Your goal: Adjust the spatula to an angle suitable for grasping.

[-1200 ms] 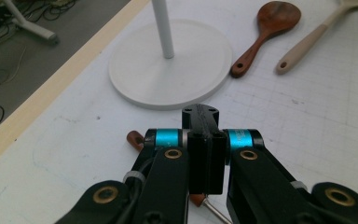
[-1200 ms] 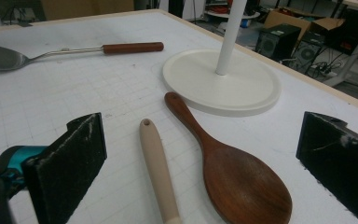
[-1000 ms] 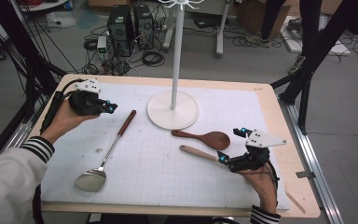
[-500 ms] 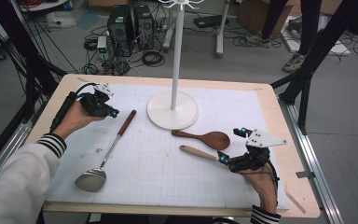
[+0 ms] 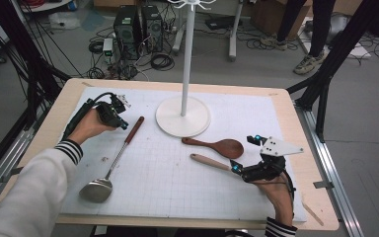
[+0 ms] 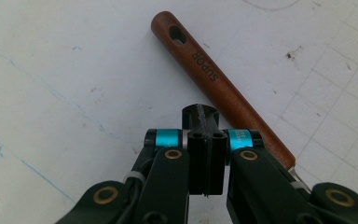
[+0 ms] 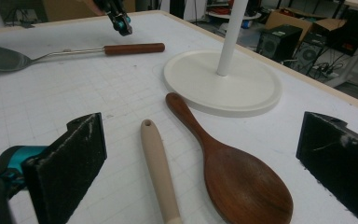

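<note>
1. We are bringing the left gripper [image 5: 122, 123] down toward the table's far left part, right beside the metal spatula [image 5: 112, 160].
2. Its jaws are standing pressed together with nothing between them; in the left gripper view the closed tips [image 6: 205, 122] are sitting just beside the spatula's wooden handle [image 6: 216, 81], on its left flank, and we cannot tell if they are touching it.
3. The spatula is lying flat on the white mat [image 5: 177, 182], handle end pointing toward the white stand base [image 5: 183, 116], steel blade [image 5: 96, 190] resting near the table's near left corner.
4. We are judging the spatula as stiff and fairly light, blade-heavy, with a smooth lacquered handle that could slide or roll under a pinch.
5. We are reckoning the best hold is across the wooden handle, below the hanging hole [image 6: 177, 33], where the wood is thickest; the jaws would have to open first.
6. We are resting the right gripper [image 5: 237, 169] near the table's right edge, jaws standing wide apart and holding nothing.
7. In the right gripper view the pale wooden handle [image 7: 158, 172] and the dark wooden spoon [image 7: 233, 179] are lying between its open pads [image 7: 70, 161], untouched.
</note>
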Action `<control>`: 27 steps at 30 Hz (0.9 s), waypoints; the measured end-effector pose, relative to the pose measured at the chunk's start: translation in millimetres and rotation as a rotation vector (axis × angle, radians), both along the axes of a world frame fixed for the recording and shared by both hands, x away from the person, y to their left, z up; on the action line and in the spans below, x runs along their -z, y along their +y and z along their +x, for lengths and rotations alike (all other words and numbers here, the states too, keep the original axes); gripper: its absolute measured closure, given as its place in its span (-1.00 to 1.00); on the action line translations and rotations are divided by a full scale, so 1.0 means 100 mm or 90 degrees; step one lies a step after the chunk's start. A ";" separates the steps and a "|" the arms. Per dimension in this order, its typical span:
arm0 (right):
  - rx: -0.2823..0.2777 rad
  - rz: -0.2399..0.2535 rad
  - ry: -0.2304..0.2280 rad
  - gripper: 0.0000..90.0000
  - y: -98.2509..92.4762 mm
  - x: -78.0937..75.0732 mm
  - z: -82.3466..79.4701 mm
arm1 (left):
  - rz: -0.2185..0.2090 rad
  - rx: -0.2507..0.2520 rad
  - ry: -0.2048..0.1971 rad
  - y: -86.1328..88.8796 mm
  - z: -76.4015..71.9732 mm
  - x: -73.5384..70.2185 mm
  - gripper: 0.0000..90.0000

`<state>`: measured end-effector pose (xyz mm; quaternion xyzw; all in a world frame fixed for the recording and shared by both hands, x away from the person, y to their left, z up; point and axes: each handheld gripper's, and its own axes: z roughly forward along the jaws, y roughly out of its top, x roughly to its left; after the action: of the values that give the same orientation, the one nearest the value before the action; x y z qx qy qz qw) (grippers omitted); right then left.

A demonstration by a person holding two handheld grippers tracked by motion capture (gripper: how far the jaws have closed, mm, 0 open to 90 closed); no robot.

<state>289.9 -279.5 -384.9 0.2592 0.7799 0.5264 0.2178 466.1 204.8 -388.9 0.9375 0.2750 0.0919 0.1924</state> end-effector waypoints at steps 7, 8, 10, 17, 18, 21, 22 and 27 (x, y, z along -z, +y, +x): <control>-0.001 0.001 -0.002 -0.98 0.00 0.00 0.00 | 0.046 0.007 0.024 -0.08 0.04 0.09 1.00; -0.001 0.002 -0.002 -0.99 0.00 0.00 0.00 | 0.048 0.009 0.026 -0.09 0.04 0.11 1.00; -0.001 0.002 -0.001 -0.98 0.00 0.00 0.00 | 0.053 0.011 0.030 -0.11 0.04 0.13 1.00; -0.004 0.001 -0.006 -0.98 0.00 0.00 0.00 | 0.064 0.026 0.039 -0.16 0.05 0.15 1.00; -0.003 0.002 -0.002 -0.98 0.00 0.00 0.00 | 0.065 0.029 0.040 -0.16 0.05 0.15 1.00; -0.003 0.003 -0.001 -0.98 0.00 0.00 0.00 | 0.061 0.032 0.041 -0.18 0.04 0.16 1.00; -0.003 0.003 -0.001 -0.98 0.00 0.00 0.00 | 0.063 0.037 0.041 -0.18 0.04 0.16 1.00; -0.004 0.003 -0.005 -0.98 0.00 0.00 0.00 | 0.059 0.054 0.041 -0.24 0.02 0.17 1.00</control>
<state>290.4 -279.2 -384.7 0.2548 0.7787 0.5298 0.2189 467.9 180.8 -406.0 0.9586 0.2367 0.0663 0.1437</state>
